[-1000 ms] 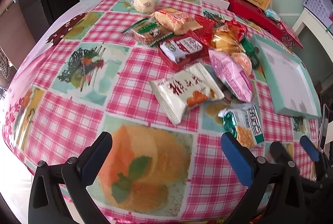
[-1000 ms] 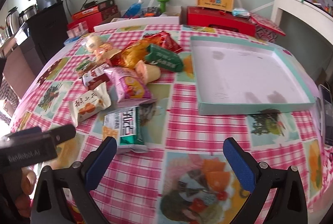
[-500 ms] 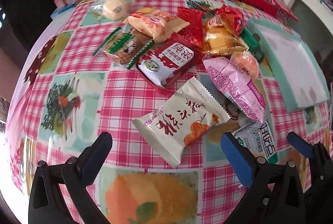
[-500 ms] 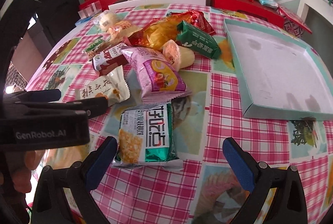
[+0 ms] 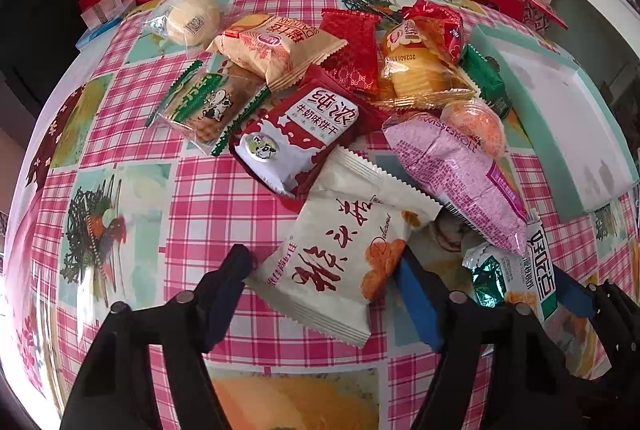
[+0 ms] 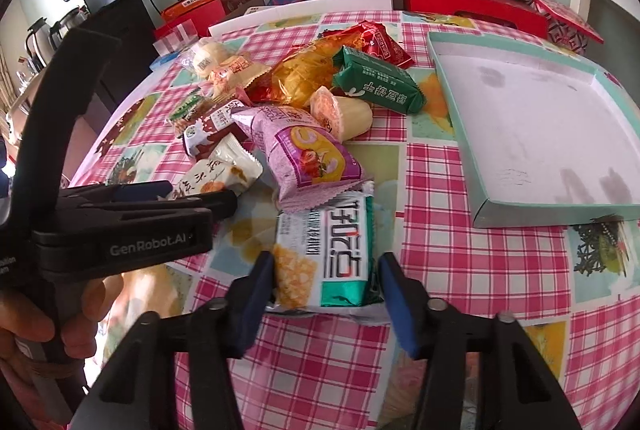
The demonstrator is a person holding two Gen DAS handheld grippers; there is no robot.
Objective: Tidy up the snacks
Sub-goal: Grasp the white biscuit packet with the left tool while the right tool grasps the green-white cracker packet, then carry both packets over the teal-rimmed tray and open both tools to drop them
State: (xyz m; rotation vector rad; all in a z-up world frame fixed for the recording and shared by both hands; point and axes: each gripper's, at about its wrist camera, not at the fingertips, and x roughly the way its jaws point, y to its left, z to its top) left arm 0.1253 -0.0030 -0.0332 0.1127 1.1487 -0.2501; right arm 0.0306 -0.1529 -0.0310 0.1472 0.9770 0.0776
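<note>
both jaws have just been closing: the left gripper (image 5: 324, 270) pinches the white packet (image 5: 340, 254), the right gripper (image 6: 326, 270) the green-and-white packet (image 6: 324, 254), on the table (image 6: 460, 270) near the snack pile, left of the tray (image 6: 532, 126).

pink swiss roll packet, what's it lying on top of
The pink swiss roll packet overlaps the top edge of the green-and-white packet and part of the white packet. What else lies beneath it is covered.

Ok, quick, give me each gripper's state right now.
Left gripper: jaws just closing around the white rice cracker packet; firm grip can't be confirmed.
Right gripper: jaws just closing, pads against the green-and-white snack packet.
</note>
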